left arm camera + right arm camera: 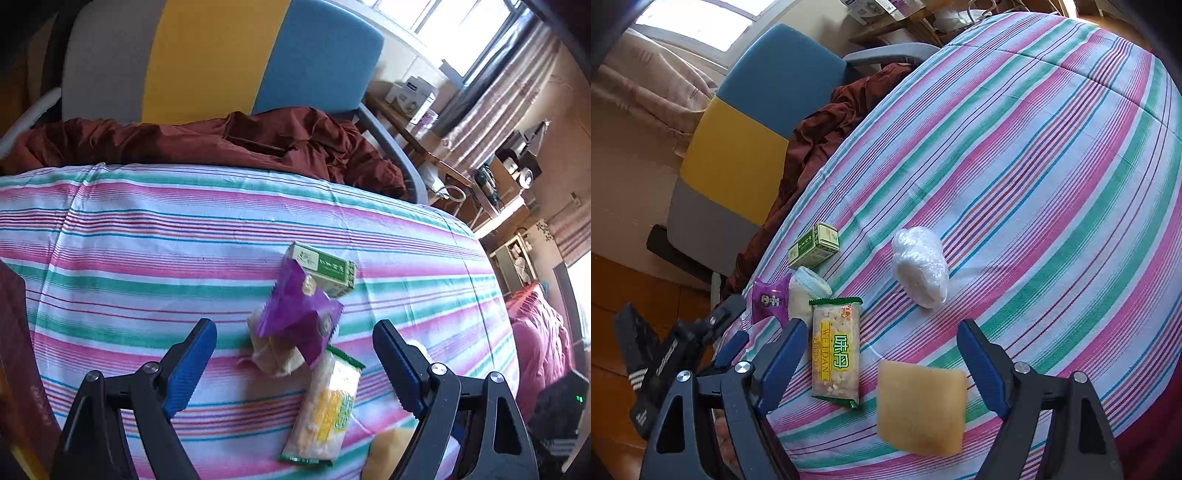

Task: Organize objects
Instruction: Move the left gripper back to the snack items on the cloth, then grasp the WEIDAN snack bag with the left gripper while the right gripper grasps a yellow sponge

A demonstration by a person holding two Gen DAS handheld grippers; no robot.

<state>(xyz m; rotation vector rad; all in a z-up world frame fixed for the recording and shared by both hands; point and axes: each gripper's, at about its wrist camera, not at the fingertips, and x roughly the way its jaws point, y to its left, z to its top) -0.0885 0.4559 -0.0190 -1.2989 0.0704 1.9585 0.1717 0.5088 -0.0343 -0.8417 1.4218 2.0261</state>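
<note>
On the striped tablecloth (147, 229) a small pile lies between and just ahead of my open left gripper (295, 354): a green box (327, 269), a purple packet (299, 314) over a pale wrapped snack (271, 356), and a green-edged snack bar (325, 406). My pads touch none of them. The right wrist view shows the same box (814, 245), packet (770, 299) and bar (835, 354). It also shows a white plastic-wrapped lump (919, 266) and a tan slab (921, 406). The slab sits between the fingers of my open right gripper (882, 358), unpressed. My left gripper (735, 325) is at the table's left edge.
A chair (207, 55) with a grey, yellow and blue back stands behind the table, a rust-brown cloth (221, 144) heaped on its seat. A wooden shelf (417, 122) with boxes and curtains is at the right. Pink bedding (535, 332) lies past the table's right edge.
</note>
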